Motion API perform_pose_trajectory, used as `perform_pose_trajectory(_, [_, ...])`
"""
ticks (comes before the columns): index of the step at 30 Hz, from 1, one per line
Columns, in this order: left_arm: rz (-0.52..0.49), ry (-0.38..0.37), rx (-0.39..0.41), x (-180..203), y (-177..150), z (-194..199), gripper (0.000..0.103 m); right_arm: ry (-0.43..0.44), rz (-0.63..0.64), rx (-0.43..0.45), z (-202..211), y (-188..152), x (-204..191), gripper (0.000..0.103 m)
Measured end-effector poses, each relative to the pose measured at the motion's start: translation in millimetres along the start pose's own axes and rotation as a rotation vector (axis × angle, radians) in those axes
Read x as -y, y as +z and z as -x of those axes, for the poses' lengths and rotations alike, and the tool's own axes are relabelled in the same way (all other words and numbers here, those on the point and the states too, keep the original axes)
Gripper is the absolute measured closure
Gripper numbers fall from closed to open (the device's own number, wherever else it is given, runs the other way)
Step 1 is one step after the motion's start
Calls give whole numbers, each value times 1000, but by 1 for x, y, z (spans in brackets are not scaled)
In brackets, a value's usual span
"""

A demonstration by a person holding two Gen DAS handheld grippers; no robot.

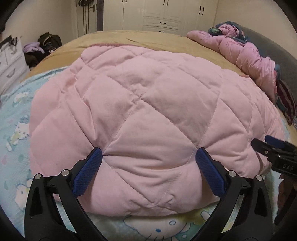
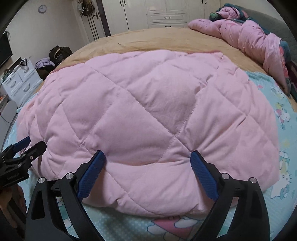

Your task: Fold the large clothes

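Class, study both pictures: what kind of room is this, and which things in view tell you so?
Most likely a home bedroom: a large bed bearing a pink quilted garment, white built-in wardrobes behind it, and a small white drawer unit beside it.

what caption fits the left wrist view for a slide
Open left gripper straddling the near edge of a folded pink quilted garment on a cartoon-print sheet, right gripper alongside.

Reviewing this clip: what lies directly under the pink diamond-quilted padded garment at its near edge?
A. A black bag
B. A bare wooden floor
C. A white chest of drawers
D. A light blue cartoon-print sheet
D. In both wrist views the pink diamond-quilted padded garment rests on the light blue cartoon-print sheet, which shows around its near and side edges.
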State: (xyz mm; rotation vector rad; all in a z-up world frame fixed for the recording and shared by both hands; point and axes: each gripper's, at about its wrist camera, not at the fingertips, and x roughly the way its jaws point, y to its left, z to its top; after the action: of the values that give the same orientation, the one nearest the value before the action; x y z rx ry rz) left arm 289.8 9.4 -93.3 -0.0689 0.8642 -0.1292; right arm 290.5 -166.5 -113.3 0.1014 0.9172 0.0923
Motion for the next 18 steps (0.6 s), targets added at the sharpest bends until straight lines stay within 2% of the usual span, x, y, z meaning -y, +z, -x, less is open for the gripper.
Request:
perform_pose_trajectory(4, [5, -5, -1, 1, -1, 1, 8, -3, 3, 20, 2, -1, -2, 9])
perform_pose_trajectory(6, [13, -4, -10, 1, 3, 11, 8, 25, -23, 43, 16, -1, 1, 10])
perform_pose_trajectory(12, [11, -5, 32, 2, 13, 42, 8, 93, -73, 132, 56, 6, 8, 6])
perform_pose_trajectory(18, [25, 40, 77, -7, 21, 63, 8, 77, -57, 202, 83, 11, 9, 5])
